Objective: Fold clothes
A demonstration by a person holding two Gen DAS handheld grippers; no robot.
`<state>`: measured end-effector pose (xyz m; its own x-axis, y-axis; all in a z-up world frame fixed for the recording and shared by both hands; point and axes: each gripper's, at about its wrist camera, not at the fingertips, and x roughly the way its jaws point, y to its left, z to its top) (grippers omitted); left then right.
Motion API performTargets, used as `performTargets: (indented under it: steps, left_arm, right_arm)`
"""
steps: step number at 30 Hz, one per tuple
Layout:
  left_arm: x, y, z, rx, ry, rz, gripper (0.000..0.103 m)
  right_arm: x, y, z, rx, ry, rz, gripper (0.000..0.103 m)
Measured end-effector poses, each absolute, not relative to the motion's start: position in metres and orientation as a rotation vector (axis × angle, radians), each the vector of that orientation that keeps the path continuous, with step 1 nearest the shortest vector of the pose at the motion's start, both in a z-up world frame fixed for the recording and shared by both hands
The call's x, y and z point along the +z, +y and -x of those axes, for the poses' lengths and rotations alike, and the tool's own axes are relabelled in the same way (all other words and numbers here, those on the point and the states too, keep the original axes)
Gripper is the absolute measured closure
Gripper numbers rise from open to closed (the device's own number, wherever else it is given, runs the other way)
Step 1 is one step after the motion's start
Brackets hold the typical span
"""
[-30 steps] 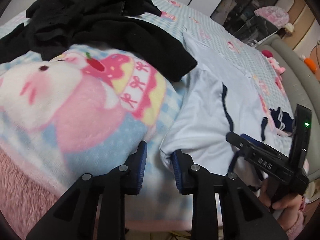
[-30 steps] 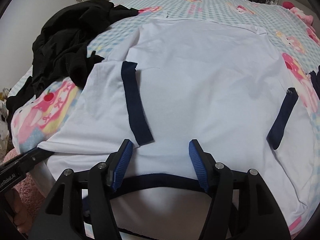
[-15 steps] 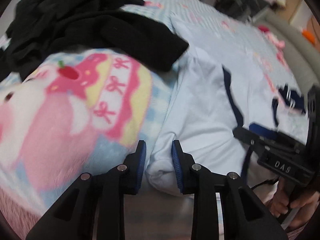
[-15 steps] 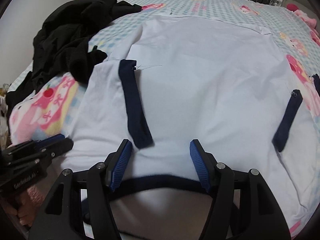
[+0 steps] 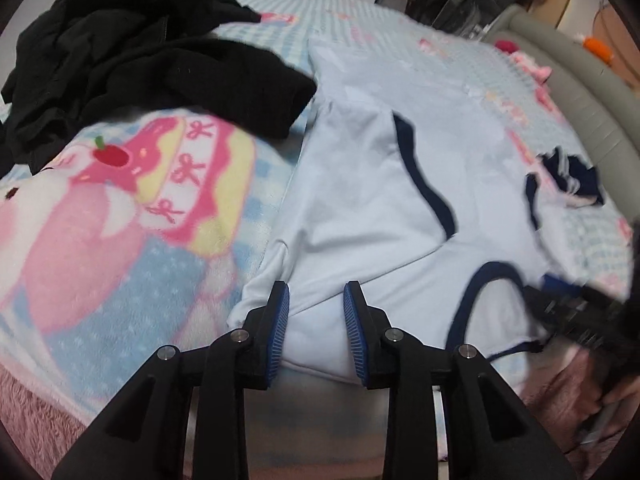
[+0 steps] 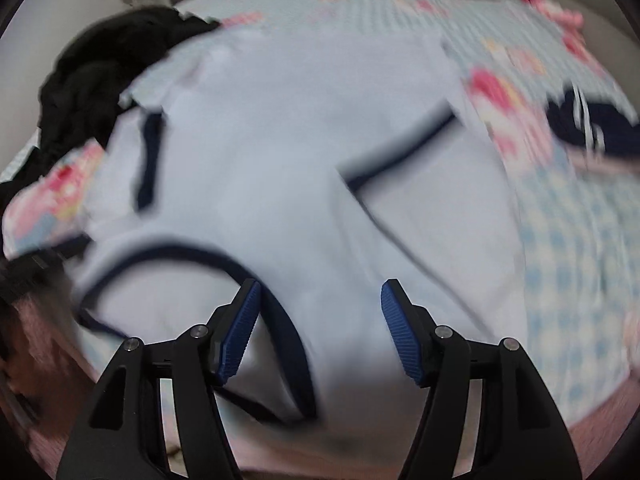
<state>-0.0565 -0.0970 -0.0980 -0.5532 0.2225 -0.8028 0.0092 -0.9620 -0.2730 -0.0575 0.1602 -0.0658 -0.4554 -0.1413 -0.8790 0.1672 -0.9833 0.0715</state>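
Note:
A white T-shirt with navy trim lies flat on the bed, collar toward me, both sleeves folded inward. My left gripper is open, its blue pads either side of the shirt's near left shoulder edge. In the right wrist view the shirt fills the middle, blurred. My right gripper is open wide over the near right shoulder, beside the navy collar. The right gripper also shows at the right edge of the left wrist view.
A pile of black clothes lies at the far left of the bed. A pink cartoon blanket covers the near left. A small navy garment lies to the right. A grey padded bed frame runs along the right.
Both grippers have moved right along the shirt's near edge. The left now straddles the left shoulder; the right has shifted from the collar toward the right shoulder. The right view is motion-blurred.

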Motion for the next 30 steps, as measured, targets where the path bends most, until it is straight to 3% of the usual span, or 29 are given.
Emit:
performTargets:
  steps: [7,13,20,28,30]
  left_arm:
    - [-0.077,-0.095,0.067,2.685,-0.328,1.249,0.072]
    - [-0.070,-0.095,0.108,2.647,-0.225,1.343,0.072]
    - [-0.079,-0.096,0.173,2.559,-0.089,1.454,0.071]
    - [-0.088,-0.098,0.243,2.453,0.069,1.575,0.063]
    - [-0.089,-0.103,0.245,2.446,0.135,1.614,0.069]
  right_arm:
    - [-0.033,0.196,0.036,-2.612,-0.154,-1.291,0.038]
    - [-0.035,0.223,0.054,-2.622,-0.281,-1.387,0.037]
    - [-0.008,0.155,0.105,-2.499,-0.095,-1.304,0.037]
    - [-0.050,0.046,0.159,-2.392,0.077,-1.368,0.037]
    - [-0.063,0.042,0.163,-2.396,0.089,-1.411,0.037]
